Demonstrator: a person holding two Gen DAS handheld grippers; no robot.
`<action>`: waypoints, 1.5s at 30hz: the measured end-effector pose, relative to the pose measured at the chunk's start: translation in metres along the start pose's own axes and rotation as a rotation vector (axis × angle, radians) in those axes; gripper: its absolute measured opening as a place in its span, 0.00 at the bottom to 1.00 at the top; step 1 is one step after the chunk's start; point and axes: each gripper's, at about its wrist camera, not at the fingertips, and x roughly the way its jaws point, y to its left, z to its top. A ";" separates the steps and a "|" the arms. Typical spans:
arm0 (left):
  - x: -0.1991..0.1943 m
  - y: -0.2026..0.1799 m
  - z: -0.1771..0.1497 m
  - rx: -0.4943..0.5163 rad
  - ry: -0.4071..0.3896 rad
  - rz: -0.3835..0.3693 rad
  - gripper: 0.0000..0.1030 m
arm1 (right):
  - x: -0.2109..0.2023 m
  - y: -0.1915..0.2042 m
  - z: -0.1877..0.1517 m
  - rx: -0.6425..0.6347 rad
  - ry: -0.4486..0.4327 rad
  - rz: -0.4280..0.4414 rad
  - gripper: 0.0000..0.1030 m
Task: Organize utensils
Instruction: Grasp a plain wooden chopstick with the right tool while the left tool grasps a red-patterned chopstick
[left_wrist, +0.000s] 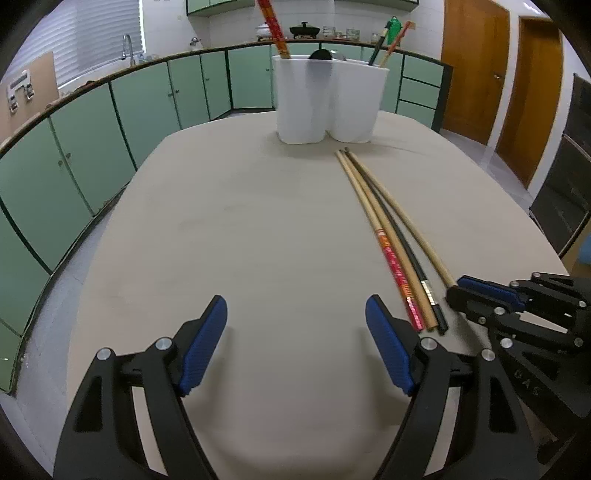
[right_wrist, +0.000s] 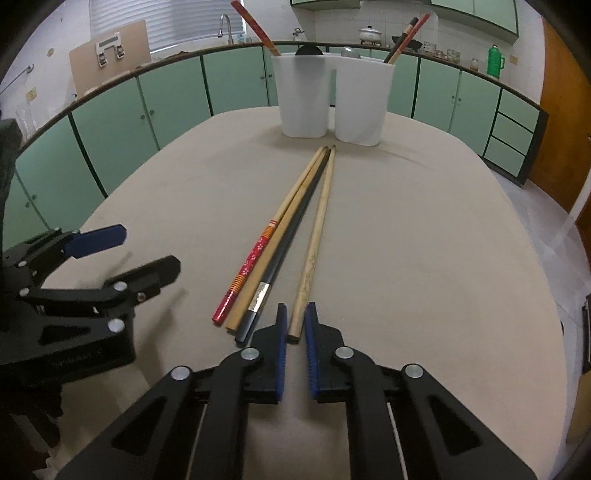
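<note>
the right claw (right_wrist: 295, 325) is pinching the pale chopstick (right_wrist: 314, 251) lying on the counter (right_wrist: 424, 240). the left claw (left_wrist: 295, 343) is gaping, released.

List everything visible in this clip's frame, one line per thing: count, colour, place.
Chopsticks on table: four; one red-patterned, one plain tan, one black with a silver band, one pale wood; lying side by side, tips toward the holder.
Pale wood chopstick: one, rightmost of the four; its near end sits between the right claw's fingers.
Utensil holder: one, white, two compartments, at the table's far end.
Utensils in holder: red chopstick in the left compartment, dark and red chopsticks in the right.
Table: one, beige.
Cabinets: green, along the back wall.
Thermos: one, green, on the counter.
Doors: wooden, orange-brown, far right.
Left claw: open, above bare table.
Right claw: nearly closed around the pale chopstick's end.
</note>
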 end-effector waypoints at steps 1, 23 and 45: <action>0.000 -0.003 0.000 0.003 0.000 -0.008 0.73 | 0.000 -0.001 0.000 0.005 0.000 0.002 0.09; 0.017 -0.035 0.000 0.027 0.068 -0.024 0.73 | -0.006 -0.042 -0.003 0.082 -0.013 -0.063 0.07; 0.011 -0.050 0.000 0.054 0.047 -0.099 0.06 | -0.005 -0.046 -0.004 0.108 -0.012 -0.017 0.07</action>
